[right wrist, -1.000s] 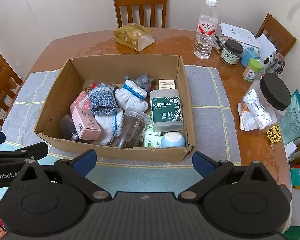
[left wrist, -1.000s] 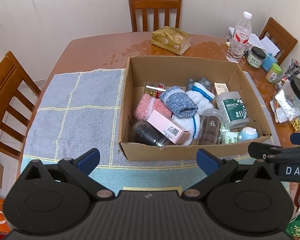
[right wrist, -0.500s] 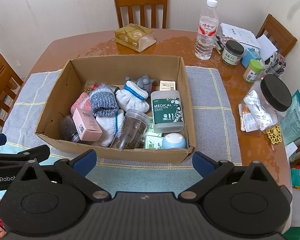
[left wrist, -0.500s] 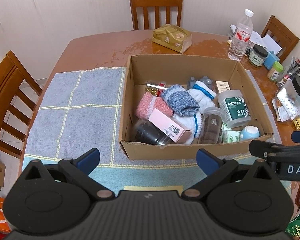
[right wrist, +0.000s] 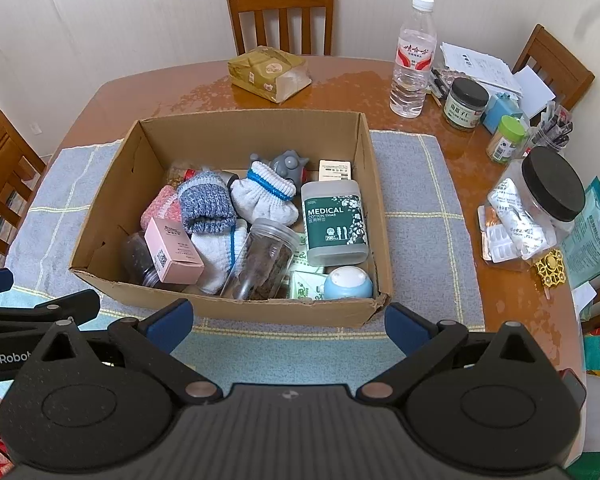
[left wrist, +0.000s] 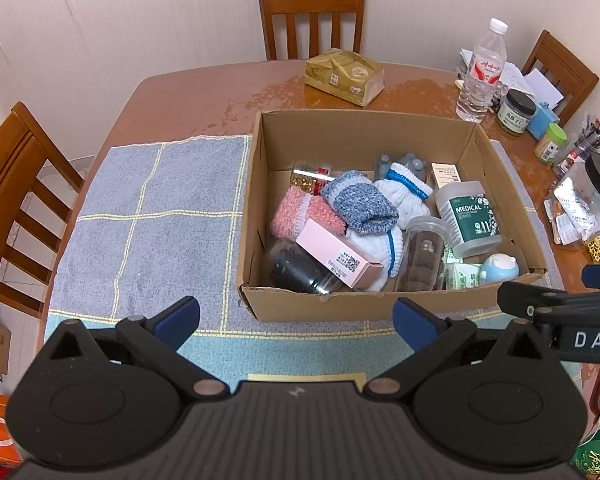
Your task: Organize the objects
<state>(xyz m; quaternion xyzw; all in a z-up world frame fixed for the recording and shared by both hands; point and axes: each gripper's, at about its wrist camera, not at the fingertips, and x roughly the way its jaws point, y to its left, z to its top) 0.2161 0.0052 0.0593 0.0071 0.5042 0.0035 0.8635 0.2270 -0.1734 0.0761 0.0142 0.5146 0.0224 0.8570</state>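
We hold the left gripper (left wrist: 296, 314) with its jaws spread wide and nothing between them, low in the frame above the grey cloth (left wrist: 152, 216) just before the cardboard box (left wrist: 260, 208) at centre. Working from the left of the box, the pink carton (left wrist: 338, 256) lies tilted across a dark jar (left wrist: 296, 272), so lifting either may tip the other. In the middle, the socks (left wrist: 360, 204) are piled loosely and could drag a neighbour out. Further right, the clear jar (right wrist: 264, 256) leans on the cotton swab tub (right wrist: 334, 222) and may roll if that moves. The right gripper (right wrist: 288, 320), equally wide and empty, hangs by the box's near wall, which it could snag.
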